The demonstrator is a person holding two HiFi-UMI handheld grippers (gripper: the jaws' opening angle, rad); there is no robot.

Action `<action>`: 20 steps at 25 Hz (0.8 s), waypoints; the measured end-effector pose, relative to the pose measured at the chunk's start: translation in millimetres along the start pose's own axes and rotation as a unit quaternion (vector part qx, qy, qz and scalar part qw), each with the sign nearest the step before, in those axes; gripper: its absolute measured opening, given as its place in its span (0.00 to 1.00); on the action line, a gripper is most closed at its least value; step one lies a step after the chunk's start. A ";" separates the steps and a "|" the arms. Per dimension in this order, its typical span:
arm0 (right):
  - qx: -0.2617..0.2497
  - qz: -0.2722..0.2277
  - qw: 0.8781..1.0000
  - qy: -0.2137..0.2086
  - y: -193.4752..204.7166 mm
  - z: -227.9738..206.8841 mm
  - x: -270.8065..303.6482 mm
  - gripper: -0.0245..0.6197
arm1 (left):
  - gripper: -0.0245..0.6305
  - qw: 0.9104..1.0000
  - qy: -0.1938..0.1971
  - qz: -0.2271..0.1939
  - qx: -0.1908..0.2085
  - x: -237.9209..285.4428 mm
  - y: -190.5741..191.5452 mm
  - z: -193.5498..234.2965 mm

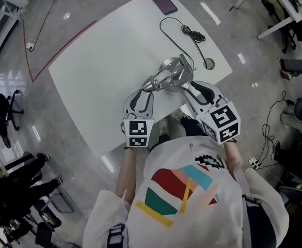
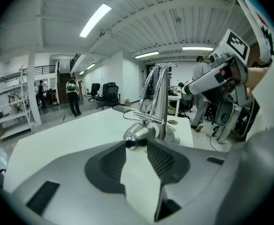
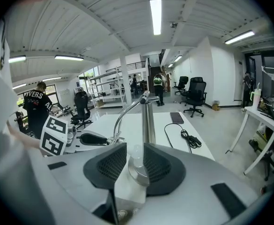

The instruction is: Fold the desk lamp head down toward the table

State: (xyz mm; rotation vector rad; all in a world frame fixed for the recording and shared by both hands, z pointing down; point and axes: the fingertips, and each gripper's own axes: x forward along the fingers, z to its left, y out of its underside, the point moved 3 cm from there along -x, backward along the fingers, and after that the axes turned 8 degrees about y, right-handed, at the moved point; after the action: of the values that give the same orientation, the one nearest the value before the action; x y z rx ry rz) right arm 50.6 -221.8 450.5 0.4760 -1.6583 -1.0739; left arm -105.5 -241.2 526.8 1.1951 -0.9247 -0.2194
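Observation:
A chrome desk lamp (image 1: 170, 72) stands near the front edge of the white table (image 1: 104, 71). In the left gripper view its bullet-shaped head (image 2: 136, 136) sits low, right at my left gripper's (image 2: 137, 146) tips, and the jaws are shut on it. The lamp's arms (image 2: 158, 93) rise behind. In the right gripper view the upright post (image 3: 148, 121) rises from the round base (image 3: 137, 172), whose edge lies between the pads of my right gripper (image 3: 136, 165), shut on it. From the head view, the left gripper (image 1: 146, 89) and right gripper (image 1: 190, 87) flank the lamp.
A dark phone (image 1: 163, 2) lies at the table's far edge. The lamp's black cable (image 1: 184, 31) loops across the table toward a round hole (image 1: 209, 63). Office chairs, shelves, other desks and people stand around the room.

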 end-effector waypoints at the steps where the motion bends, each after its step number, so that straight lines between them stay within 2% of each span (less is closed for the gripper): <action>1: 0.000 0.001 1.000 0.000 0.9 -1.4 0.6 0.22 | 0.32 1.000 -0.001 -0.002 -0.002 0.2 0.2 0.2; 9: -0.010 -0.007 1.000 -0.018 -3.9 0.7 3.0 0.22 | 0.32 1.000 -0.022 -0.010 -0.013 -2.8 -3.0 -5.3; 11: -0.012 -0.012 0.999 -0.027 -7.5 4.6 1.8 0.22 | 0.32 0.999 -0.029 -0.031 -0.017 -12.0 -12.3 -10.6; 14: -0.016 -0.026 0.999 -0.042 -17.2 13.9 -5.6 0.22 | 0.31 0.994 -0.044 -0.082 -0.056 -31.3 -37.0 -12.2; 16: -0.025 -0.049 0.997 -0.056 -31.8 22.6 -13.7 0.22 | 0.10 0.989 -0.068 -0.111 -0.073 -42.8 -60.5 -4.4; 20: -0.048 -0.124 0.988 -0.079 -77.7 43.9 -40.9 0.22 | 0.10 0.979 -0.087 -0.160 -0.089 -68.2 -113.0 6.0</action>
State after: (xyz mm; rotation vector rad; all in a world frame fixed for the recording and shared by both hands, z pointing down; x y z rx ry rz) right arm 10.4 -213.2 361.5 0.5550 -1.7068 -1.3994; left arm -117.7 -249.3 395.5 1.1662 -0.8401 -0.6616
